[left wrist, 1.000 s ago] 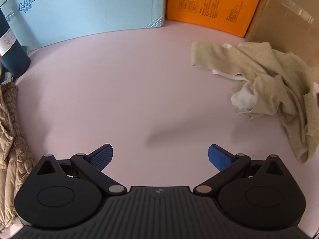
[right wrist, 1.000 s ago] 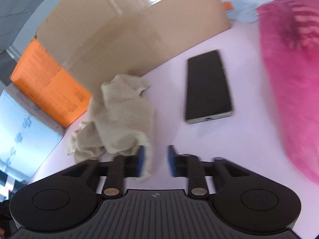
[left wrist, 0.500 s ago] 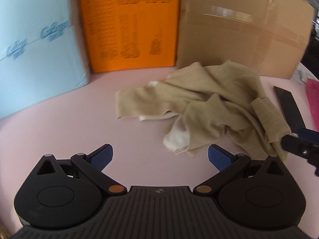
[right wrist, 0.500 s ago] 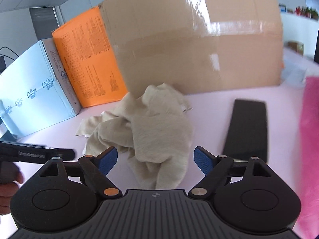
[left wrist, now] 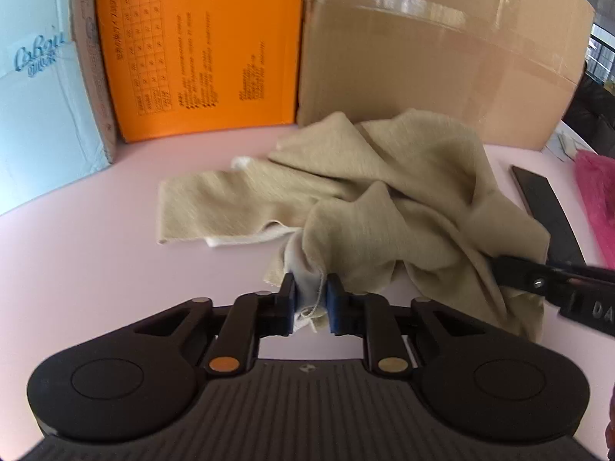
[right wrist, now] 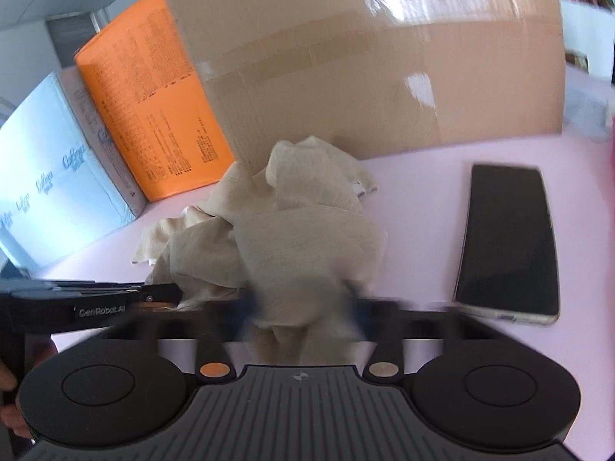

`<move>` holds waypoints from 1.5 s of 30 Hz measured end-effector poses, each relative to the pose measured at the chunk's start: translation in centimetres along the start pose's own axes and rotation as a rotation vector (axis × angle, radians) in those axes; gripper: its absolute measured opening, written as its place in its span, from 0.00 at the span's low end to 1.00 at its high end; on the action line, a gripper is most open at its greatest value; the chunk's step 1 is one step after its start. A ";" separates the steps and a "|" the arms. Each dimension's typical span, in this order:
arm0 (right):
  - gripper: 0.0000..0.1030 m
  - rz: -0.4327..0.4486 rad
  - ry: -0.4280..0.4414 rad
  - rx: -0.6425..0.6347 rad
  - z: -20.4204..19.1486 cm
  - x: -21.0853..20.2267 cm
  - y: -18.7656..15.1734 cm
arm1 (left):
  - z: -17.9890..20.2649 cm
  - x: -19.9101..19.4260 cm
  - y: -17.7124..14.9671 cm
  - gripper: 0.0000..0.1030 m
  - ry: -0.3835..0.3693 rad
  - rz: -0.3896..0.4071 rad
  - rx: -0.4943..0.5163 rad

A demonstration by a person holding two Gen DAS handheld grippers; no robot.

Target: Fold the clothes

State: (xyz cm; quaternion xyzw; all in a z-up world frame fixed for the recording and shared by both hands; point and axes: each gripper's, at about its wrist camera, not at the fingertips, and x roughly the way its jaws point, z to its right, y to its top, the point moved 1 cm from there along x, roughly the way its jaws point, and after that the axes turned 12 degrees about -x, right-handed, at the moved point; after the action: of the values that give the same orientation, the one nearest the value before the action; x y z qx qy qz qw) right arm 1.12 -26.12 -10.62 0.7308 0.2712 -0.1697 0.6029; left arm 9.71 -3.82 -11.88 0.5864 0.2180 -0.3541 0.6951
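- The crumpled beige knit garment with a white lining lies in a heap on the pale pink tabletop, just in front of the tall brown cardboard box and near the orange printed box.
- The left tool has its blue pads drawn in close on a bunched near corner of the garment, where the white lining and a loose thread show between them; the grip looks meant to find an edge from which the heap can be pulled open.
- The right tool is motion-blurred in its own view. Its fingers stand fairly wide on either side of a hanging fold of cloth, and whether they are actually pinching it cannot be told (from the left view its tip only reaches into the garment's right side).
- The two tools sit at opposite ends of the heap, likely so the cloth can be spread flat between them before any fold; folding proper has not begun.
- A black slab-shaped phone lies flat beside the garment on the right, close enough that a sideways pull could drag cloth over it.
- A fuzzy pink fabric sits beyond the phone.
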 end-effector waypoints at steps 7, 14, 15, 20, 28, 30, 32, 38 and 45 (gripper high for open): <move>0.12 0.118 0.195 0.178 1.1 -2.8 2.0 | -3.6 -2.2 4.2 0.10 0.073 0.104 -0.116; 0.13 -0.017 0.547 0.044 -4.3 -3.2 1.9 | -7.2 -5.1 6.7 0.10 0.179 0.196 -0.154; 0.13 -0.061 0.585 0.013 -5.5 -3.0 1.3 | -7.7 -5.3 6.6 0.10 0.194 0.194 -0.159; 0.41 -0.236 0.746 -0.183 -11.2 -2.5 -1.5 | -8.9 -5.3 4.4 0.16 0.281 0.124 -0.147; 0.53 -0.237 0.690 -0.274 -12.2 -2.7 -2.1 | -11.0 -8.1 -1.1 0.42 0.333 0.074 -0.176; 0.54 -0.181 0.570 -0.206 -9.7 -2.3 -1.3 | -11.0 -8.8 -2.3 0.48 0.281 0.062 -0.195; 0.55 -0.142 0.448 -0.142 -7.0 -1.3 -0.6 | -10.2 -9.3 -3.6 0.63 0.213 0.051 -0.180; 0.61 -0.179 0.124 -0.096 -2.4 2.9 0.7 | -5.6 -8.5 -6.3 0.78 0.128 0.020 0.016; 0.74 -0.185 -0.052 -0.143 -2.5 6.7 1.7 | -3.0 -7.1 -7.5 0.79 0.149 -0.018 0.109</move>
State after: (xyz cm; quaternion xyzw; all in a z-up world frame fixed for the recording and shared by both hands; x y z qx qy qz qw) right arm 7.25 -22.61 -12.60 0.6532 0.3333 -0.2235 0.6421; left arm -0.21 0.27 -12.39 0.6461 0.2546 -0.3270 0.6409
